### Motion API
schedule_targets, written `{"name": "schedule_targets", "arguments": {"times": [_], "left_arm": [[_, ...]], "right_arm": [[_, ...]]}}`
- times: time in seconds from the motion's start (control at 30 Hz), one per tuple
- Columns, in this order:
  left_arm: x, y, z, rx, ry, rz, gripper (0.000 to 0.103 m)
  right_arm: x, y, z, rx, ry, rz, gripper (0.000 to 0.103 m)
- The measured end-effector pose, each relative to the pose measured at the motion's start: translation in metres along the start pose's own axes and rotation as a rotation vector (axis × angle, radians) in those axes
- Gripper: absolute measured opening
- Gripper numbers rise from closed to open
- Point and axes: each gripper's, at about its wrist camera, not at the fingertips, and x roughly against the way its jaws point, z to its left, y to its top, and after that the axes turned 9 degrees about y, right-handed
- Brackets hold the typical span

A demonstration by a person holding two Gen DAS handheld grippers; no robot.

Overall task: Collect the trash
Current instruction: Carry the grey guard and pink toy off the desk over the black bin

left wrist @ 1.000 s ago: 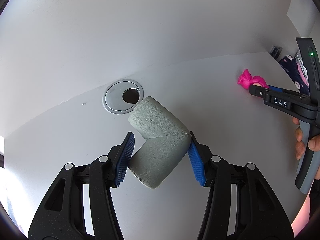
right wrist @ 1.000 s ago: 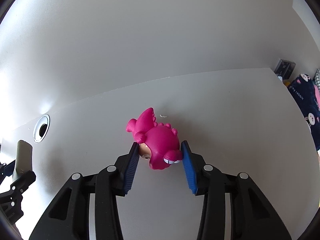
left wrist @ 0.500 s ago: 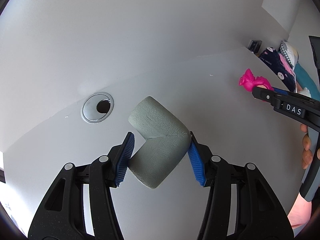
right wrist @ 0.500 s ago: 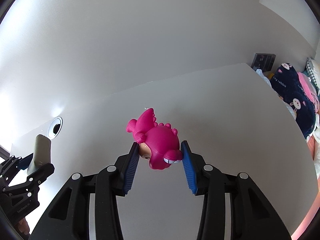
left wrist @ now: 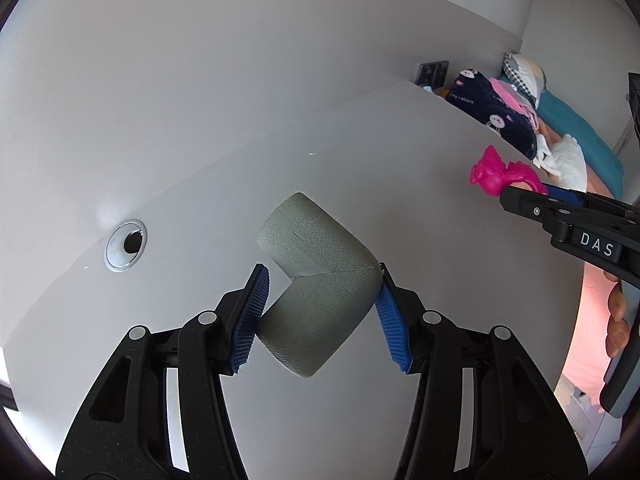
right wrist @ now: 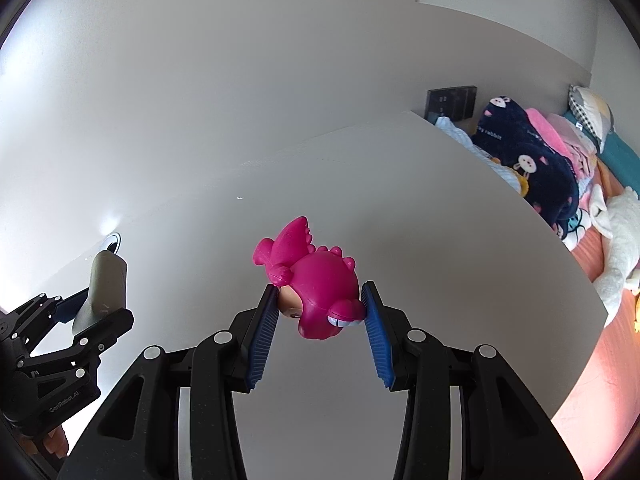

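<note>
My left gripper [left wrist: 320, 312] is shut on a grey bent foam piece [left wrist: 320, 276] and holds it above the white table [left wrist: 400, 140]. My right gripper [right wrist: 318, 316] is shut on a pink dinosaur toy [right wrist: 316, 280], also held above the table. In the left wrist view the right gripper [left wrist: 568, 216] comes in from the right with the pink toy [left wrist: 496, 172] at its tip. In the right wrist view the left gripper [right wrist: 68, 328] sits at the lower left with the grey foam piece [right wrist: 104, 284] in it.
A round metal cable grommet [left wrist: 125, 244] is set in the table at the back left by the white wall. Past the table's right edge lies a bed with a dark blue blanket [right wrist: 532, 168], pillows and a white plush toy [right wrist: 616, 248]. A dark wall socket [right wrist: 450, 102] sits behind.
Both grippers have swung to the right with their objects still held; the grommet has slid left in view and the bed has come into sight on the right.
</note>
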Motion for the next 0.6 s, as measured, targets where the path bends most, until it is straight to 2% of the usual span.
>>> {"name": "schedule_targets", "arguments": {"times": [0.6], "left_arm": [[0.026,0.003,-0.119,-0.210,-0.136,-0.051,0.052]], "right_arm": [[0.082,-0.065,-0.069,-0.153,-0.114,-0.052,0.044]]}}
